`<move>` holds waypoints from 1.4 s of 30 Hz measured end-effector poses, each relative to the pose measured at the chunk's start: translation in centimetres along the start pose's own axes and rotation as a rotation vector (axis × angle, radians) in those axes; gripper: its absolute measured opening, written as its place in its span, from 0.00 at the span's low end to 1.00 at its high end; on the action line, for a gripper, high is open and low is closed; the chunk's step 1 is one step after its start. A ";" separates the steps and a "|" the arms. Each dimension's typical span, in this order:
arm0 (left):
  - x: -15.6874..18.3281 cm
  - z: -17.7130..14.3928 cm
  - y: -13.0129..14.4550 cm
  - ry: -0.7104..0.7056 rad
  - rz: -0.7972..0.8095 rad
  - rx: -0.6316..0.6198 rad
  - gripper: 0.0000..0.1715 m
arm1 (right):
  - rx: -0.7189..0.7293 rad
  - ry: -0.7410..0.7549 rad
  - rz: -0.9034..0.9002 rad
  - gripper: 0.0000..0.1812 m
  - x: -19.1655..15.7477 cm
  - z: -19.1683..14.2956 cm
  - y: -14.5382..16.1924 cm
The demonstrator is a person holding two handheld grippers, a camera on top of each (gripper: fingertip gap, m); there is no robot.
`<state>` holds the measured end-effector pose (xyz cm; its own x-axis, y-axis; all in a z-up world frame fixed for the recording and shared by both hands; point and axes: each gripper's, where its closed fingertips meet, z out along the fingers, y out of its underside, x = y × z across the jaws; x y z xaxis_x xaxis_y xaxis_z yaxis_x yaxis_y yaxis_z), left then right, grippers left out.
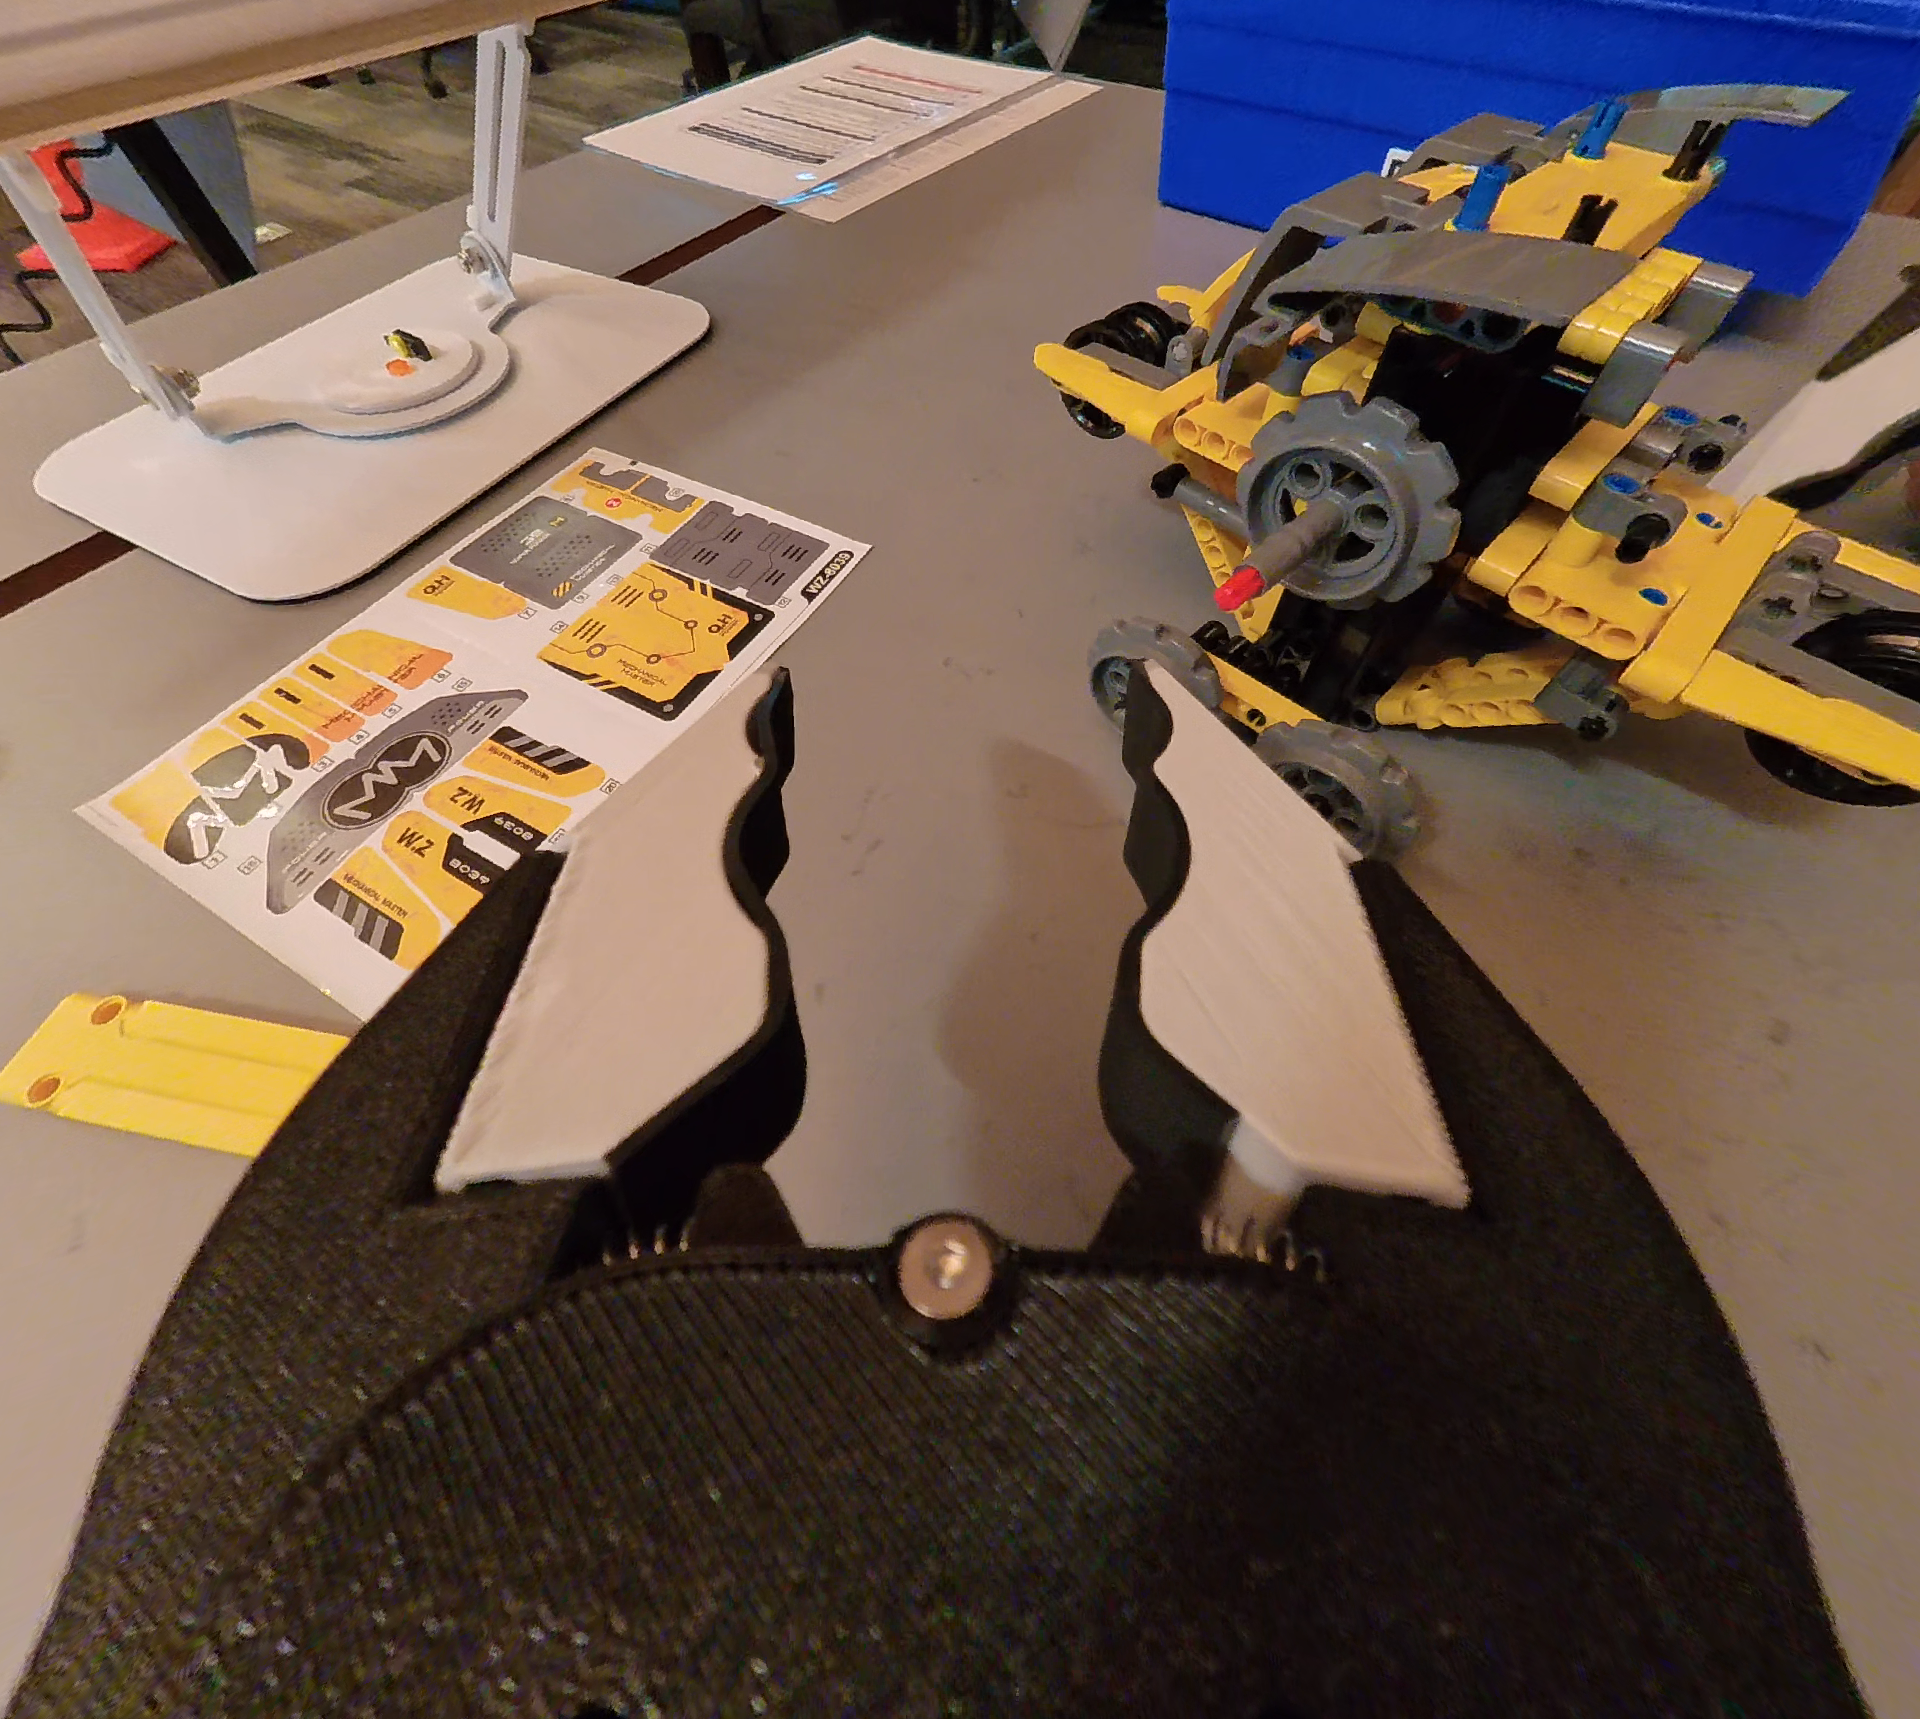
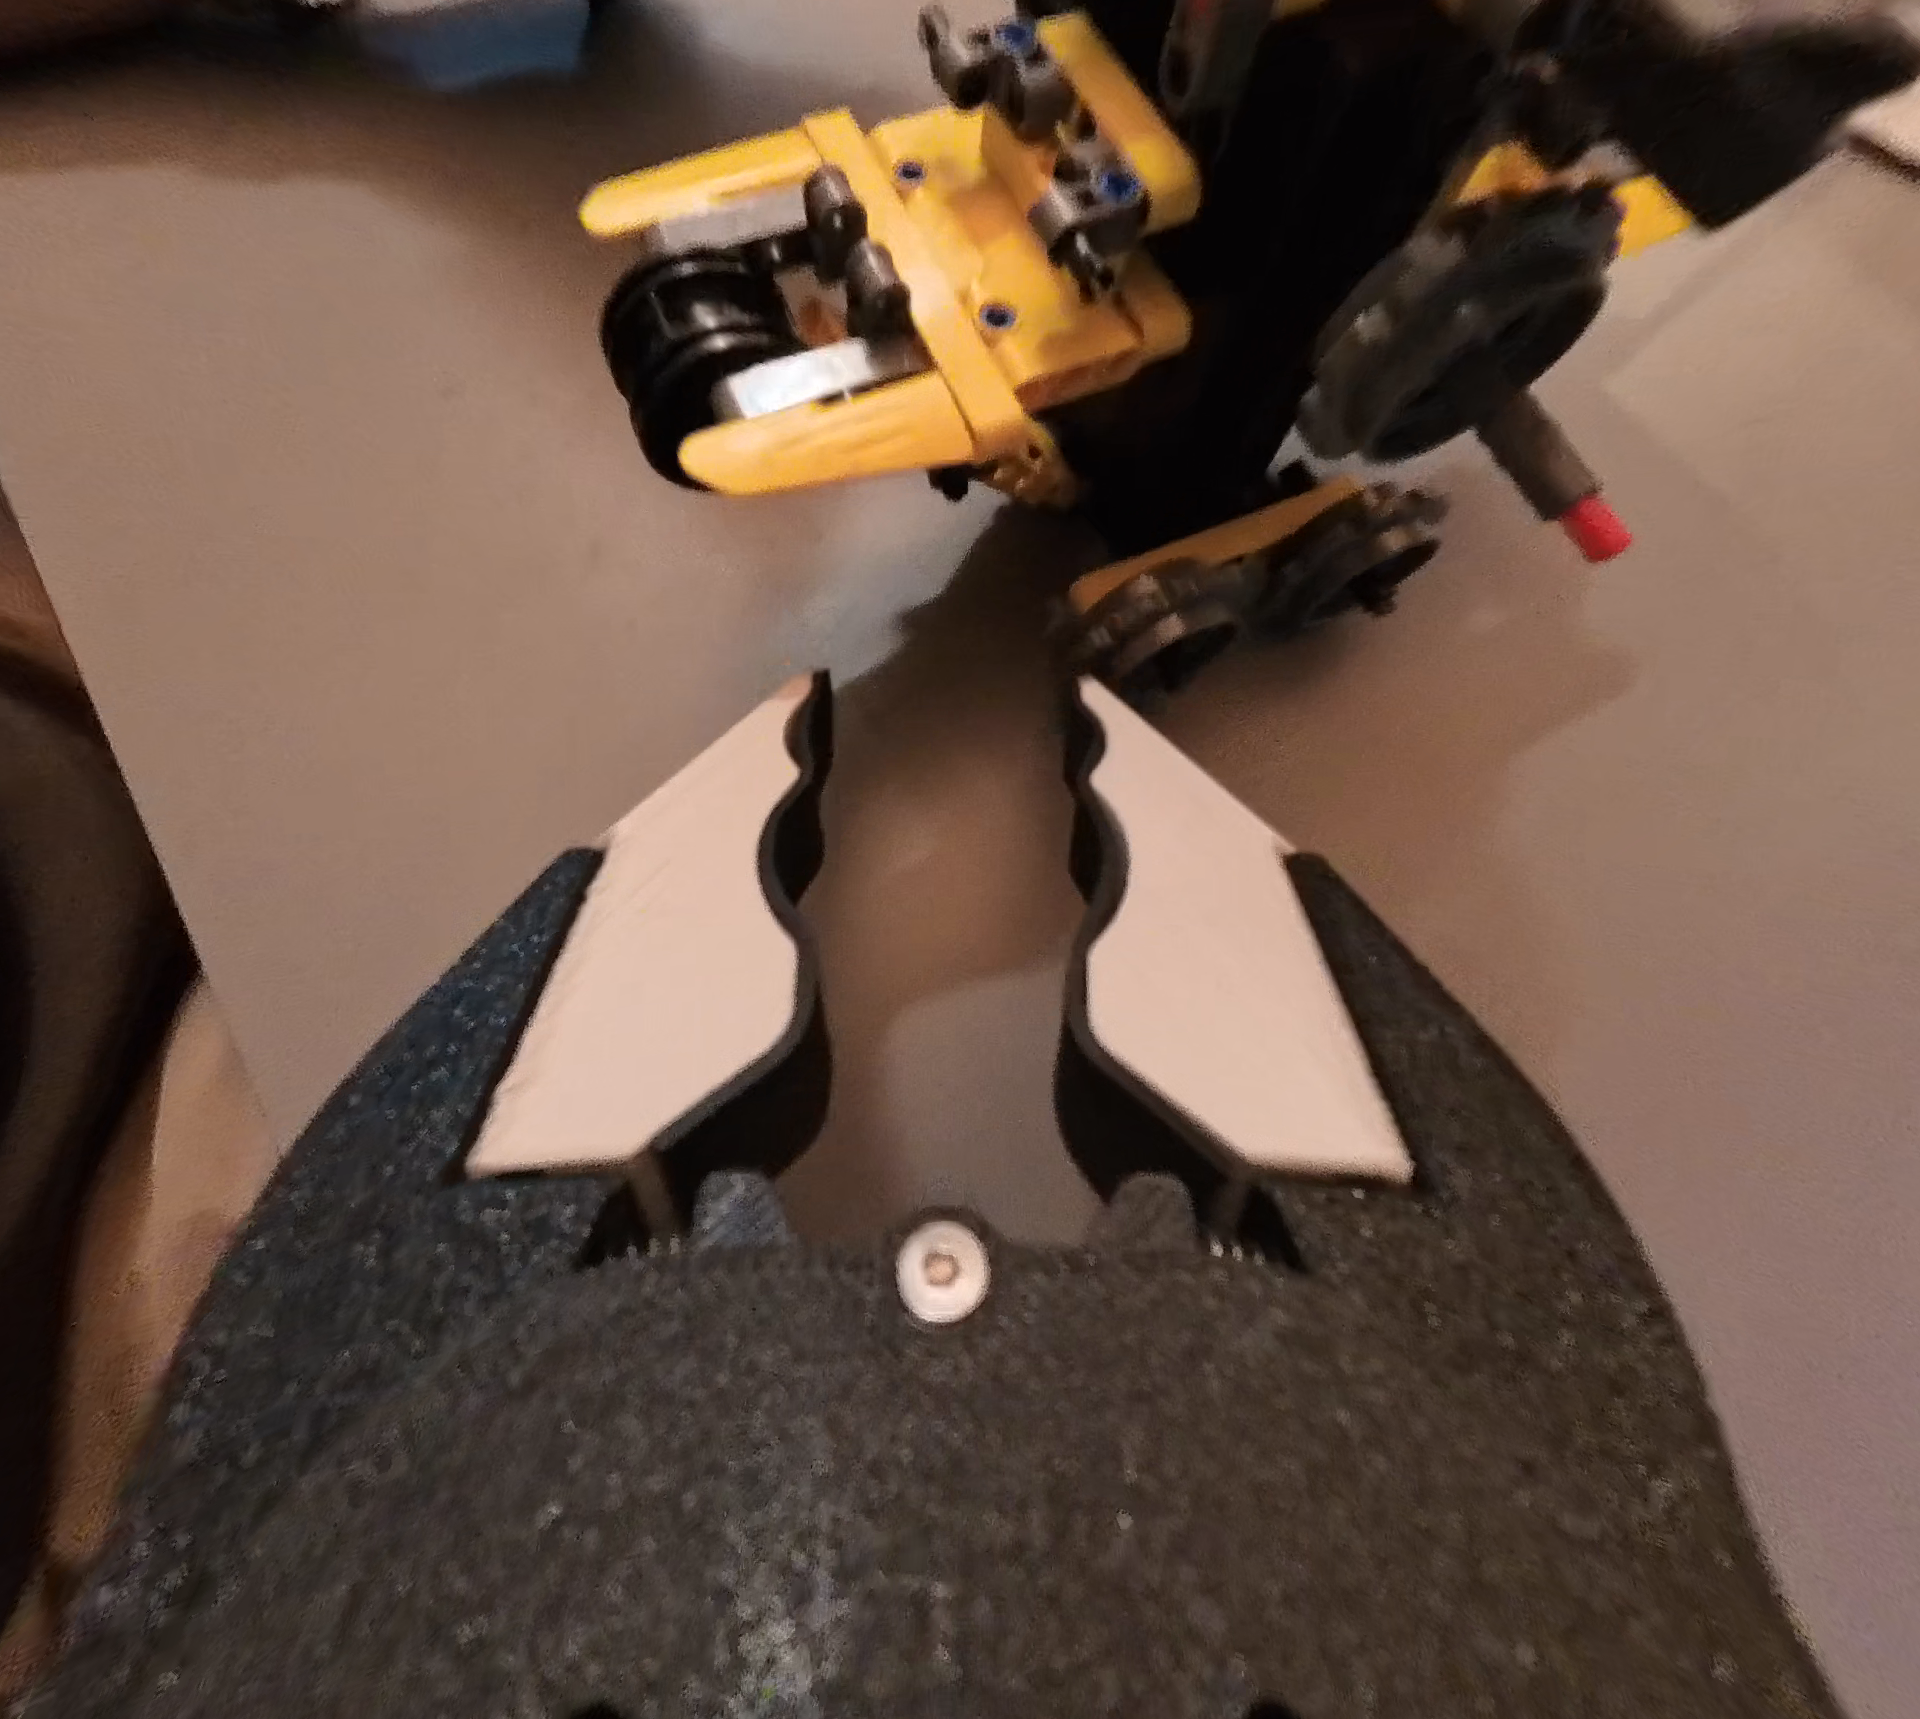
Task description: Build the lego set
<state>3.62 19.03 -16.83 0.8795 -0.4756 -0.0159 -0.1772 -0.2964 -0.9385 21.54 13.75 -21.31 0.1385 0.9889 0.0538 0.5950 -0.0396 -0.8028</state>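
Both the left gripper [image 1: 961, 693] and right gripper [image 2: 948, 693] are spread and empty, near the yellow brick vehicle [image 1: 1475, 474] (sticker sheet [image 1: 468, 713] on the left).

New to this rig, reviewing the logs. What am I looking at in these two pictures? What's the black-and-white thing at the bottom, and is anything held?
There is no robot arm. A person holds a two-finger claw in each hand, and a camera on each claw looks forward along its fingers.

The left wrist view shows the left claw, open and empty above a grey table. On the table are a yellow and grey toy brick vehicle, a sticker sheet, a loose yellow brick panel, a white stand, a printed page and a blue bin.

The right wrist view is blurrier. It shows the right claw, also open and empty, near the same vehicle's small wheels. Neither claw holds anything.
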 end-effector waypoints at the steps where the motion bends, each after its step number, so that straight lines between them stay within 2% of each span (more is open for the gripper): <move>1: 0.0 0.0 0.0 0.000 0.000 0.000 0.36 | -0.005 -0.010 0.011 0.24 0.0 0.0 0.1; 15: 0.1 0.1 0.2 0.002 0.004 -0.012 0.36 | 0.134 -0.070 0.090 0.25 0.3 -1.1 -1.8; 23: 0.1 0.2 0.2 0.002 0.008 -0.015 0.36 | 0.126 -0.035 0.163 0.30 1.6 -1.0 -1.6; 31: 0.2 0.3 0.3 0.000 0.021 -0.024 0.36 | 0.049 -0.021 0.155 0.34 1.5 -0.1 -0.7; 39: 0.2 0.2 0.3 0.002 0.012 -0.019 0.36 | 0.140 -0.067 0.209 0.31 1.8 -1.1 -1.7; 40: 0.2 0.1 0.3 0.008 0.004 -0.018 0.36 | 0.153 -0.070 0.218 0.29 1.8 -1.3 -1.8; 42: 0.7 0.0 0.4 0.053 -0.022 -0.024 0.26 | 0.181 -0.075 0.231 0.25 2.0 -1.7 -2.1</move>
<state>4.11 18.57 -17.19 0.8587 -0.5119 0.0234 -0.1693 -0.3266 -0.9299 21.89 15.58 -18.56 0.1906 0.9649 -0.1809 0.4028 -0.2449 -0.8819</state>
